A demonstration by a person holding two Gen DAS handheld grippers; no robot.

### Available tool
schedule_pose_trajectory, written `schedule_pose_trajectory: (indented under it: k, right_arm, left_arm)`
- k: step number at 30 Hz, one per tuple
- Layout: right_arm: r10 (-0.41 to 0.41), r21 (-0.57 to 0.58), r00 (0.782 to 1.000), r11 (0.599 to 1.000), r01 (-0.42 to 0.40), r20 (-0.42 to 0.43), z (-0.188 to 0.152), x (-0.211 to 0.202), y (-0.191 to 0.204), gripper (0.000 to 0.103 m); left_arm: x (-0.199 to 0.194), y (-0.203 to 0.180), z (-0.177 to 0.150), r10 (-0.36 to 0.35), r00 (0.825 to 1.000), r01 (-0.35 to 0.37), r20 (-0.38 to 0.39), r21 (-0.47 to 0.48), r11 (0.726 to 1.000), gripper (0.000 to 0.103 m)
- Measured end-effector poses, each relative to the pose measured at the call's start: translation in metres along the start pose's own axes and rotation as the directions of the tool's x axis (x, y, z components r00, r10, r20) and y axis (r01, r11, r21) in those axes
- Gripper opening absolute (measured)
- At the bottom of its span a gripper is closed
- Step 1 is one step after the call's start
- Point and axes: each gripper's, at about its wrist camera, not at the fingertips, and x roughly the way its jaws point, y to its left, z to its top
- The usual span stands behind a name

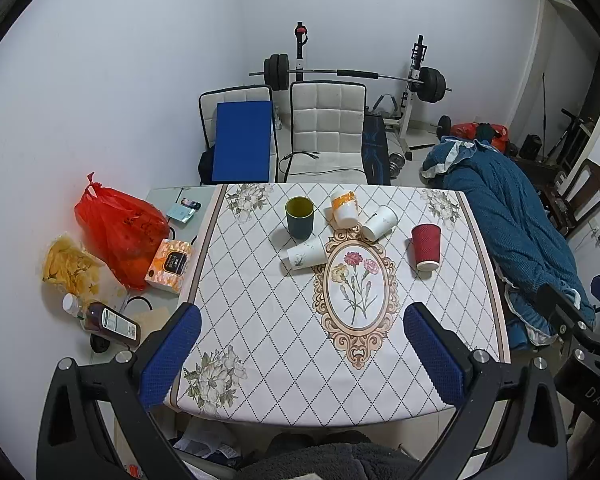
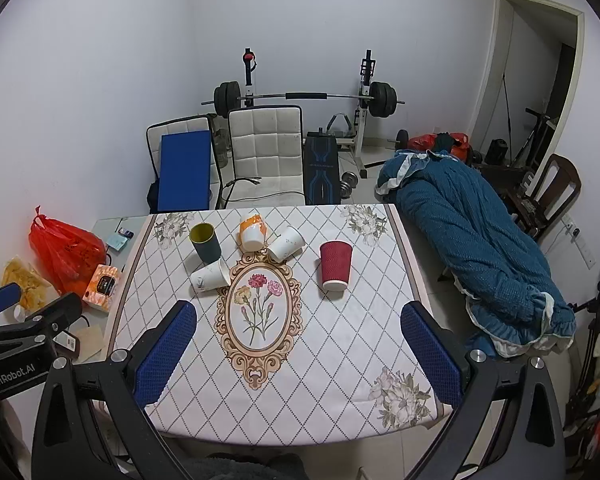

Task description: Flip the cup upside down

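Both grippers, left gripper (image 1: 302, 356) and right gripper (image 2: 298, 354), hang wide apart and empty over the bench (image 2: 340, 360) near edge. Only the green cup (image 2: 205, 242) stands mouth-up, at 11 o'clock. Risk: white cup (image 2: 210, 276) lies touching it; a wide approach could knock it rolling, or squash thin paper.

left gripper (image 2: 4, 312) cropped at frame edge

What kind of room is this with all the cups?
Probably a spare room in a home, used for both eating and exercise: a table with a flowery cloth, a barbell rack by the wall, and white chairs.
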Motion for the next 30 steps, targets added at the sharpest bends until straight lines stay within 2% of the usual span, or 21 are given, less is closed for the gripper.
schedule_pose_trajectory:
  k: [30]
  right_arm:
    - [0.013, 0.0, 1.0, 1.0, -0.013, -0.001, 0.0037, -0.0061, 0.0036, 0.103]
  left_arm:
    - [-0.0081, 0.0002, -0.0015, 0.001, 1.0, -0.001, 0.009, -0.002, 1.0, 0.103]
